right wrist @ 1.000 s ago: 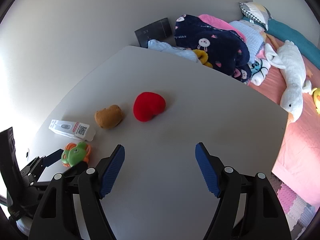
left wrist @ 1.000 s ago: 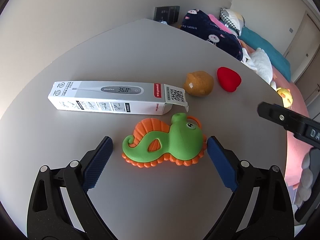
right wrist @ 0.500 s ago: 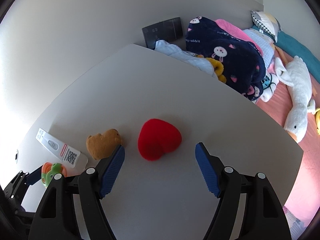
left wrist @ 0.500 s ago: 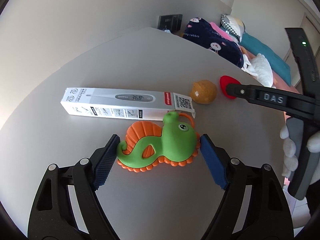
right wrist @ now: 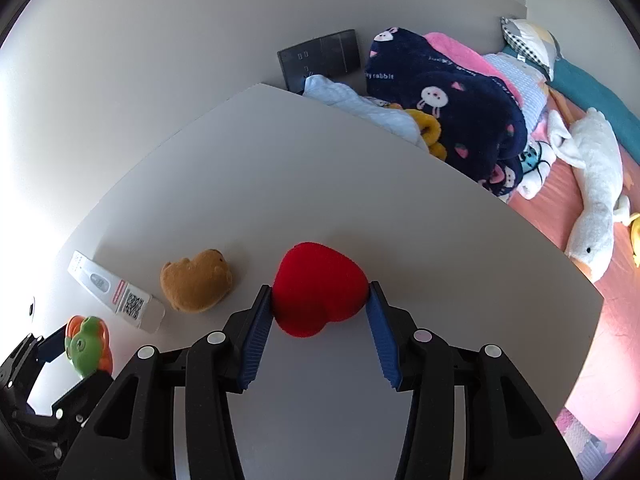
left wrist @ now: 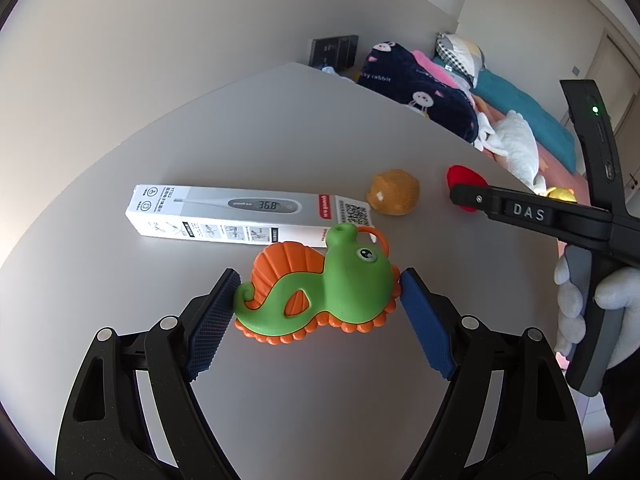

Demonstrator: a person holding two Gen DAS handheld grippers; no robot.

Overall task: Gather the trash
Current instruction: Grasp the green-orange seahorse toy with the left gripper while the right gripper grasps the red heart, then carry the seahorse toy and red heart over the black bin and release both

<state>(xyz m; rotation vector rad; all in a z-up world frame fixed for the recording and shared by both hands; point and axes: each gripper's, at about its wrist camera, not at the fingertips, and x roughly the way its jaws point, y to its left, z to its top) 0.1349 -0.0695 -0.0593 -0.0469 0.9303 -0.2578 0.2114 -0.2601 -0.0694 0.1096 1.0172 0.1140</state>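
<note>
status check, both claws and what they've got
Left claw shut on seahorse toy. Right claw shut on red heart. Both on table; thermometer box touching seahorse.

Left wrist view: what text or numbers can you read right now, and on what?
"36.8": display pictured on the long white thermometer box.
"DAS": black right gripper.
"rabbit": navy printed blanket; the word before it is blurred.
Box's red label, QR code and small print: unreadable.

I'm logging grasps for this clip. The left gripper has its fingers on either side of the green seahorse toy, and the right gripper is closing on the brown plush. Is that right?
Not quite. The right gripper is closing on the red heart plush, not the brown plush, which lies untouched to its left, as the right wrist view shows. The rest holds: the left gripper has its fingers on either side of the green seahorse toy.
</note>
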